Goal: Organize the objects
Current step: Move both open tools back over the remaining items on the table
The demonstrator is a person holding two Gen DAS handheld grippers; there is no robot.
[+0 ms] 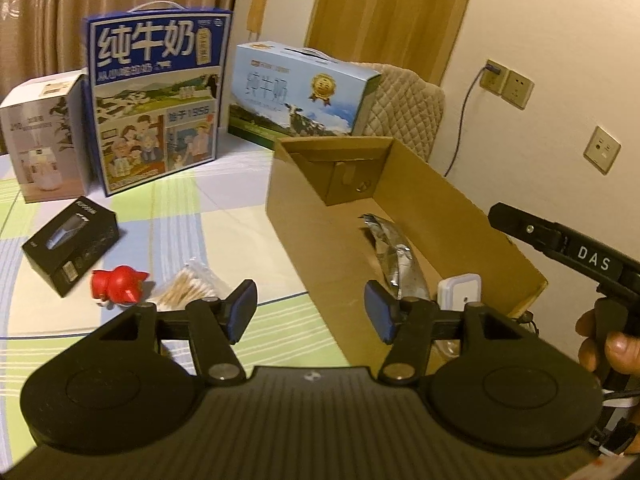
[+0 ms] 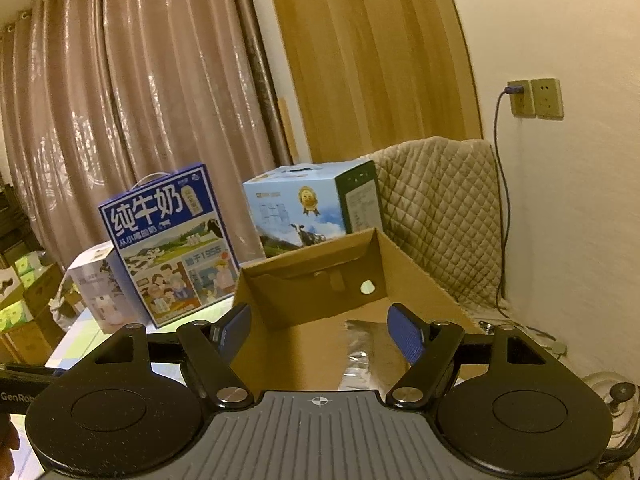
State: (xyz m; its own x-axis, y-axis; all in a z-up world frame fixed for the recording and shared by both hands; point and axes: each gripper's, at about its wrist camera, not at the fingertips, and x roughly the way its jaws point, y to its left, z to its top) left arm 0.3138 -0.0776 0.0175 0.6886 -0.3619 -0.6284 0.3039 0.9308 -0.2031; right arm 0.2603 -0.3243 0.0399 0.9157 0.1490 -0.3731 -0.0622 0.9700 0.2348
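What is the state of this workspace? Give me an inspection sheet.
Surface: checked cloth, partly covered.
Job's things: open cardboard box holding silver pouch and white device; outside it lie black box, red toy, cotton swabs.
Clutter: two milk cartons, white carton.
Grippers: left gripper and right gripper open, empty.
Cables: purple cord plugged into wall socket.
Surroundings: curtains, quilted cover.

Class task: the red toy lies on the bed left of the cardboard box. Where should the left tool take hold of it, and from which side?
Grip the red toy across its round body, coming from above with the open left tool. It lies low on the sheet, close to the swab bag, so a sideways approach would likely nudge that.
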